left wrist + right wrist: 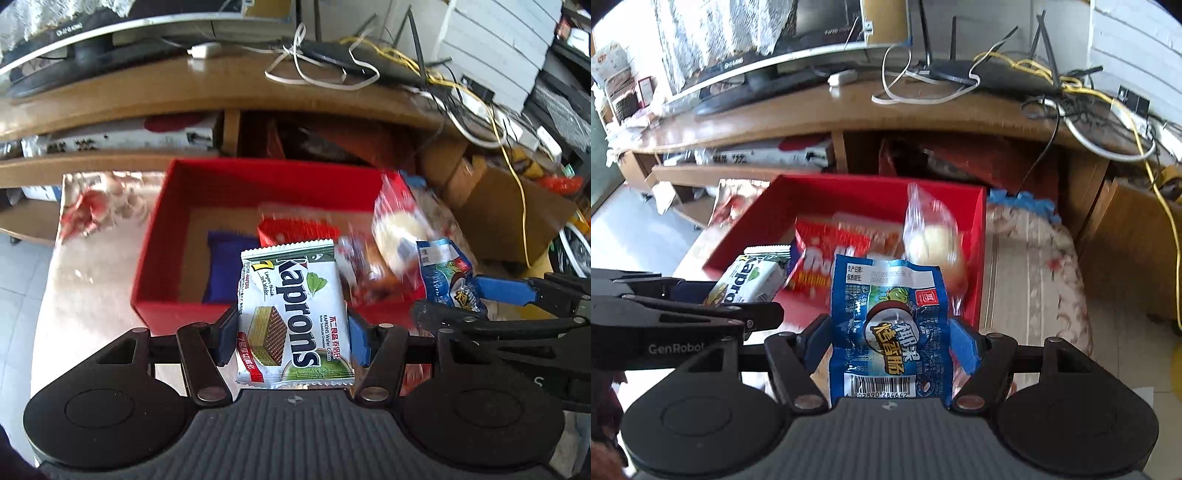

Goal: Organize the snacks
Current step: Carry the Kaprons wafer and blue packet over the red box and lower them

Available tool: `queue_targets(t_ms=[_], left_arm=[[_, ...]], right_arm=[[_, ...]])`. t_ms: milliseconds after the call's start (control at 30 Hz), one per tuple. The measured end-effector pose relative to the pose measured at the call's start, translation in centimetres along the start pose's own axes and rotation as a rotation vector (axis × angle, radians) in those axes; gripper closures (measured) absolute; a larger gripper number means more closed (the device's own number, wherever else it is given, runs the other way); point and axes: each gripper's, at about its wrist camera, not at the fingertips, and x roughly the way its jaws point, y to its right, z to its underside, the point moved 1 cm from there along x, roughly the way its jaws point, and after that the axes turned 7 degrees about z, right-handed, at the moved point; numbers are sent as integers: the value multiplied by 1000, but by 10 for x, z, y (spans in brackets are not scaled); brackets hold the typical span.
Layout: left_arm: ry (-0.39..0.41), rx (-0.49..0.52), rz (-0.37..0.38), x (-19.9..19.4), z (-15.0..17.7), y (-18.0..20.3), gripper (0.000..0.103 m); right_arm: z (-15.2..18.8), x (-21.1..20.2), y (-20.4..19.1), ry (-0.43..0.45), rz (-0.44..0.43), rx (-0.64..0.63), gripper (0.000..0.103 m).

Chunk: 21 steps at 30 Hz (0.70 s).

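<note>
left hand-held gripper (293,338) clamps wafer packet (293,317) | right hand-held gripper (890,343) clamps blue pouch (886,325) | both likely light, crinkly, slippery; hold mid-sides | red box (155,236) mid-frame

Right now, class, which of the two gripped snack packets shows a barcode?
The blue packet in the right gripper. The white Kaprons wafer, in the left gripper, shows none.

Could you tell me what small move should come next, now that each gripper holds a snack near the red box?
Probably carry the left gripper forward over the red box and release there. Its pads clamp the Kaprons wafer pack at the near wall, and bare floor shows inside beside a dark blue packet. The right gripper, shut on the blue sausage packet, could follow.
</note>
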Motion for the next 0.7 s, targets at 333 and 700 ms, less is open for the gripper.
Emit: queue_targets(t_ms=[333,700], left_arm=[[58,-3,-33,9,-31,-5,39],[41,-26,-69,35,-47,-18,39]], right_arm=[[-35,13,4,60,26,34,27],[-54,47,2,56,48,41,27]])
